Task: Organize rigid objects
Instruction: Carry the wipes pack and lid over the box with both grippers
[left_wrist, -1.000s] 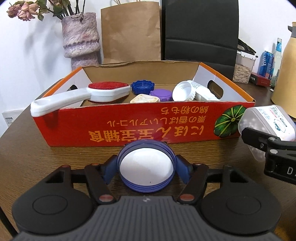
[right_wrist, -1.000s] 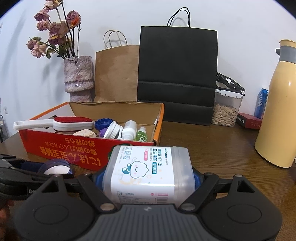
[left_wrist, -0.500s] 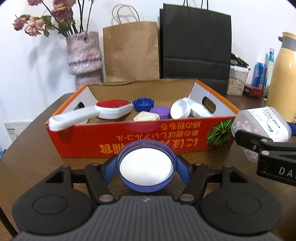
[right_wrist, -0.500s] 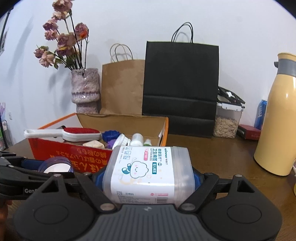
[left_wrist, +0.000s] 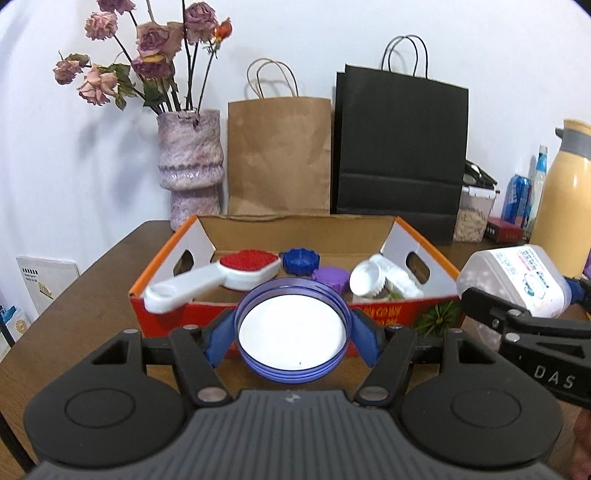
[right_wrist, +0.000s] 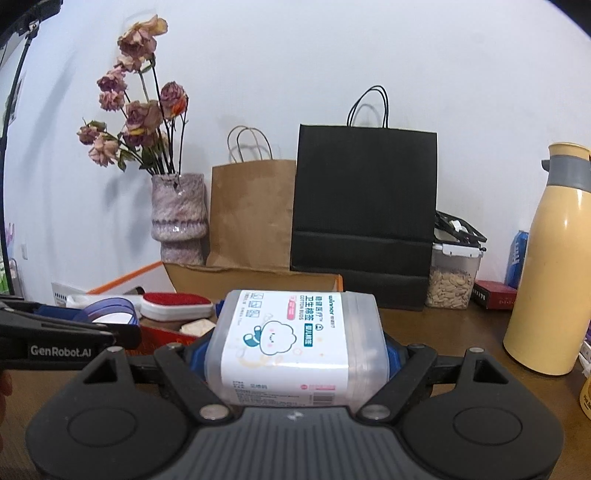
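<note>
Left gripper (left_wrist: 291, 334) clamped on blue lid (left_wrist: 291, 328), right gripper (right_wrist: 295, 350) clamped on cotton-swab box (right_wrist: 295, 343)

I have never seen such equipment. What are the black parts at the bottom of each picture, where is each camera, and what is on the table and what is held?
There is no robot: a person holds one hand tool in each hand, each with two fingers and its own camera looking forward. The black shapes are the tools' bodies. In the left view, the left gripper is closed on a blue lid. In the right view, the right gripper is closed on a cotton swab box. On the wooden table stands an open red cardboard box holding a red brush, caps and white bottles. Behind are a vase, two paper bags and a yellow flask.
</note>
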